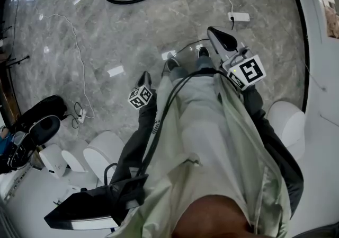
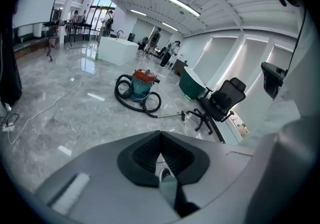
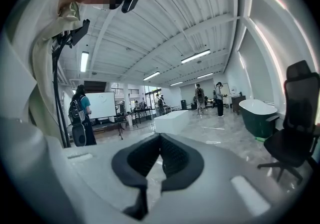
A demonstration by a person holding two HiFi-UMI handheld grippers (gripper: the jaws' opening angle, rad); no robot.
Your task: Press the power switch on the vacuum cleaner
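Approach is the step in hand: we stand well apart from the vacuum cleaner (image 2: 141, 83), which sits out on the marble floor (image 1: 122, 35) ahead of us. Our left gripper (image 1: 144, 79) and right gripper (image 1: 221, 39) hang by our legs, each with its jaws pressed together on nothing. Next, we judge, we must walk over and bring one closed tip onto the switch, which we cannot pick out from here.

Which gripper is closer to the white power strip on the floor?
Right. In the head view, the right gripper hangs just below and left of the white power strip. The left gripper is much farther away, down to the left.
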